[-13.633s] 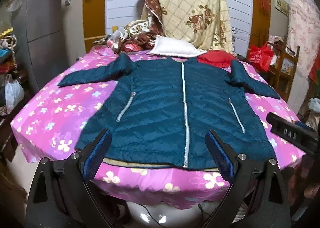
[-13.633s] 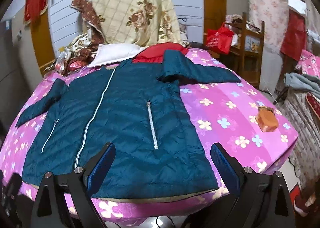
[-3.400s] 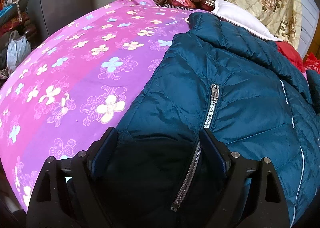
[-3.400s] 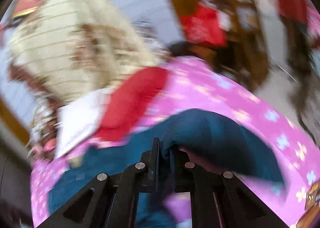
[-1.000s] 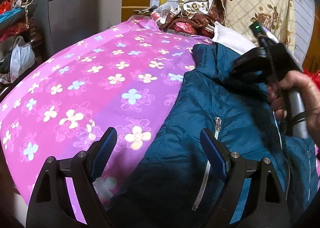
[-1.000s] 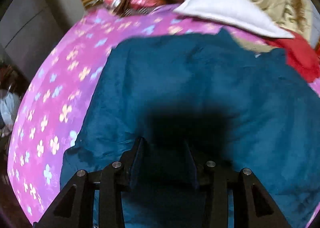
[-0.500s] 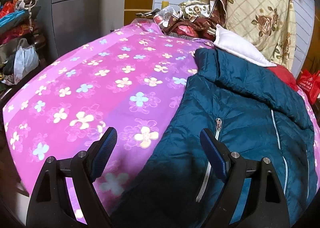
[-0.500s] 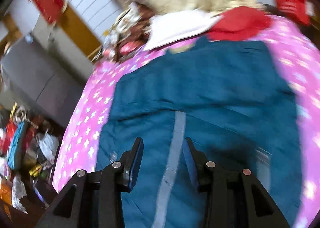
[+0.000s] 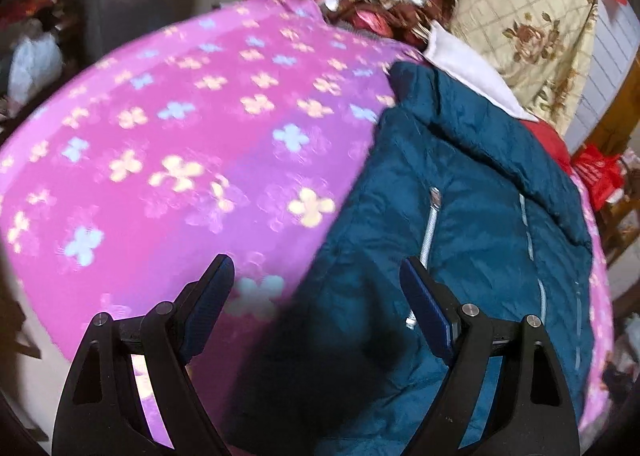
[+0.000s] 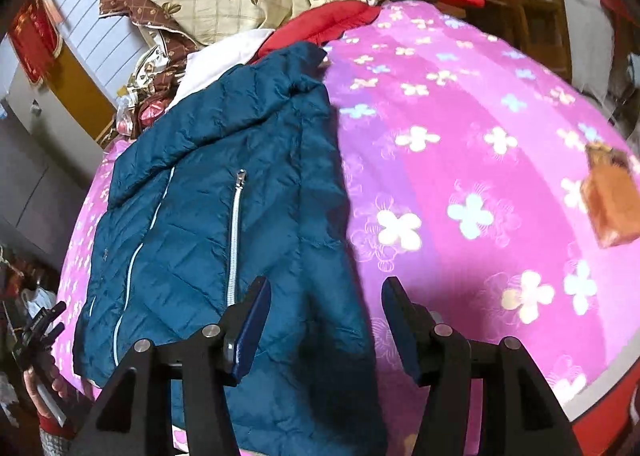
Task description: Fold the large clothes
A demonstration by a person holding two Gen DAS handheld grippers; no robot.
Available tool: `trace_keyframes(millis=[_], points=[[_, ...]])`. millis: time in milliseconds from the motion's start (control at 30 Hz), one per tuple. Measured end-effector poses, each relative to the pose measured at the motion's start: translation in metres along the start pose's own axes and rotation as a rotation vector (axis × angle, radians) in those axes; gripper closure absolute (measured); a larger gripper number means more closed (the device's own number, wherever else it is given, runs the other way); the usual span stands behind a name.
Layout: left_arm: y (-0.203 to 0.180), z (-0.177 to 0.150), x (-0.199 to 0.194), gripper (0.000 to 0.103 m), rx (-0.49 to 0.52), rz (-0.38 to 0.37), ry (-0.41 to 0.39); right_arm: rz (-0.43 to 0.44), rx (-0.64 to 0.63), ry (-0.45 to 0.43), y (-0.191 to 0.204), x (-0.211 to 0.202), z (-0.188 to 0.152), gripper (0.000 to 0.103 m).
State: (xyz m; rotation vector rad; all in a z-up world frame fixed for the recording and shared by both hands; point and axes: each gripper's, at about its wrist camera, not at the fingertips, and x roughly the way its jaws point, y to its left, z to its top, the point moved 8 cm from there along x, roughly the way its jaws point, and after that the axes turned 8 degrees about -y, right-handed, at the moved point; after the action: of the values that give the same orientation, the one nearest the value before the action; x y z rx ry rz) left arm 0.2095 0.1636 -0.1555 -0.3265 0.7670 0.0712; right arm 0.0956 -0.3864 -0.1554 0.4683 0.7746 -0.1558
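Pink floral bedspread [image 9: 168, 160] under teal jacket [image 10: 224, 216]; both hand-held grippers spread, empty; orange box [image 10: 610, 200] only in right view.

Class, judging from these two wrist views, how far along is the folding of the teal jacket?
Done: both sleeves lie folded across the jacket, leaving a narrow rectangle on the pink sheet. In hand: nothing; the left gripper and right gripper hover open near the hem corners. Left: probably folding the hem up toward the collar.
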Motion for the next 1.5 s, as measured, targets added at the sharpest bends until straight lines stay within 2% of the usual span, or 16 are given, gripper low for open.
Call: trace_keyframes(millis=[167,300,400,600,700,767,900,1067,1100,1133,1167,1200,1233,1300,1400,1500], points=[[-0.007,-0.012,0.020,0.018,-0.032,-0.113,0.104,0.034,0.044,0.031,-0.017,0.016,-0.012,0.048],[-0.013,-0.022,0.033,0.018,-0.063,-0.195,0.177,0.108,0.090,0.078,-0.014,0.028,-0.021,0.048],[-0.016,-0.022,0.032,0.018,-0.071,-0.232,0.180,0.150,0.113,0.094,-0.009,0.033,-0.025,0.047],[-0.025,-0.031,0.022,0.018,-0.116,-0.404,0.273,0.260,0.187,0.104,-0.005,0.035,-0.027,0.044],[-0.026,-0.033,0.009,0.019,-0.137,-0.459,0.284,0.322,0.222,0.130,-0.005,0.031,-0.034,0.044],[-0.026,-0.034,0.002,0.019,-0.133,-0.473,0.292,0.348,0.223,0.150,-0.003,0.027,-0.038,0.044],[-0.027,-0.050,-0.004,0.019,-0.060,-0.430,0.300,0.389,0.197,0.186,0.002,0.017,-0.054,0.044],[-0.030,-0.060,-0.007,0.019,-0.034,-0.411,0.263,0.486,0.207,0.223,0.018,0.011,-0.073,0.044],[-0.031,-0.061,-0.008,0.029,-0.041,-0.396,0.263,0.483,0.215,0.216,0.021,0.012,-0.075,0.044],[-0.030,-0.063,-0.007,0.039,-0.041,-0.367,0.265,0.471,0.218,0.213,0.023,0.013,-0.075,0.053],[-0.028,-0.065,-0.006,0.061,-0.027,-0.320,0.274,0.452,0.214,0.225,0.026,0.017,-0.077,0.069],[-0.026,-0.067,-0.004,0.079,-0.008,-0.271,0.281,0.433,0.207,0.241,0.028,0.021,-0.079,0.073],[-0.025,-0.067,-0.005,0.082,0.016,-0.233,0.284,0.423,0.205,0.238,0.031,0.022,-0.079,0.074],[-0.026,-0.063,-0.014,0.089,0.022,-0.225,0.267,0.403,0.186,0.219,0.034,0.018,-0.076,0.078],[-0.028,-0.056,-0.033,0.093,0.044,-0.218,0.232,0.382,0.149,0.187,0.034,0.004,-0.069,0.081],[-0.031,-0.060,-0.059,0.093,0.103,-0.204,0.191,0.406,0.132,0.163,0.030,-0.020,-0.065,0.082]])
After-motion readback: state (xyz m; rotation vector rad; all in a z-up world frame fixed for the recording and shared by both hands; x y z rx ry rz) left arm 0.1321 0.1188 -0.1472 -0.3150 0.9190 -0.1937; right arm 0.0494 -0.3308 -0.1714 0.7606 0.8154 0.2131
